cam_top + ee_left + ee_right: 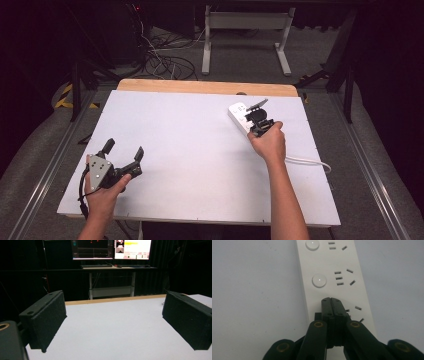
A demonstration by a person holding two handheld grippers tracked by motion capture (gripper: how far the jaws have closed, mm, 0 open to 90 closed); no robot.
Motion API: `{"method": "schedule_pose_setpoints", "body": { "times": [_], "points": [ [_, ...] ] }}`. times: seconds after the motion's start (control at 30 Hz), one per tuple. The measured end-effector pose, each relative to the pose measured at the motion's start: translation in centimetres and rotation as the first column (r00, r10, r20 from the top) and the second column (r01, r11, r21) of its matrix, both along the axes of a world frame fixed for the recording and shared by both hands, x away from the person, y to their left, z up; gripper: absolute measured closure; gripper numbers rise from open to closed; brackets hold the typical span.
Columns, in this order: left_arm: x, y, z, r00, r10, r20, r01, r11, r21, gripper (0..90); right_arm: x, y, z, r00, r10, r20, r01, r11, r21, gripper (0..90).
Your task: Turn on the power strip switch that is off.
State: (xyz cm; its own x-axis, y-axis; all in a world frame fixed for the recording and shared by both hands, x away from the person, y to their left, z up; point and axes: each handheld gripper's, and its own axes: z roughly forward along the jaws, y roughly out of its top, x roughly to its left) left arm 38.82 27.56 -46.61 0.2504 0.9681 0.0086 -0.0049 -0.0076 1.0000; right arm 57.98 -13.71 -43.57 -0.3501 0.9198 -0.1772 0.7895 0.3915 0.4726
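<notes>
1. The white power strip (334, 277) lies flat on the white table (200, 150), near its far right corner, with its round buttons (319, 280) and slotted sockets facing up.
2. A white cable (307, 161) runs from it toward the table's right edge.
3. The right gripper (331, 300) points down at the strip, jaws pressed together with nothing between them, their tips over the strip's face beside a socket; whether they touch it I cannot tell.
4. The left gripper (124, 149) sits well apart near the table's front left corner, jaws spread wide over bare table.
5. Beyond the table's far edge stands a desk with lit monitors (111, 249).
</notes>
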Motion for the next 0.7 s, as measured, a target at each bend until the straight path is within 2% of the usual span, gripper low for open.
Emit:
{"method": "schedule_pose_setpoints", "body": {
  "times": [0.2, 0.27, 0.47, 0.7],
  "points": [
    [0.01, 0.1, 0.02, 1.0, 0.005, 0.0, -0.005, 0.9999, -0.01, 5.5, 0.22, -0.12, 0.11, 0.9999, 0.005, -0.014, -0.005, 1.0, 0.008, 90.0],
    [0.01, 0.14, 0.03, 1.0, 0.008, 0.001, -0.008, 0.9999, -0.011, 5.5, 0.29, -0.38, 0.26, 0.9999, -0.003, -0.017, 0.003, 0.9996, 0.026, 90.0],
    [-0.01, 0.13, 0.04, 1.0, 0.006, 0.001, -0.006, 0.9999, -0.014, 5.5, 0.23, -0.22, 0.23, 0.9999, 0.002, -0.012, -0.002, 1.0, 0.009, 90.0],
    [0.02, 0.15, 0.03, 1.0, 0.007, 0.001, -0.007, 0.9999, -0.012, 5.5, 0.26, -0.3, 0.25, 0.9999, 0.0, -0.015, 0.001, 0.9999, 0.015, 90.0]
  ]
}}
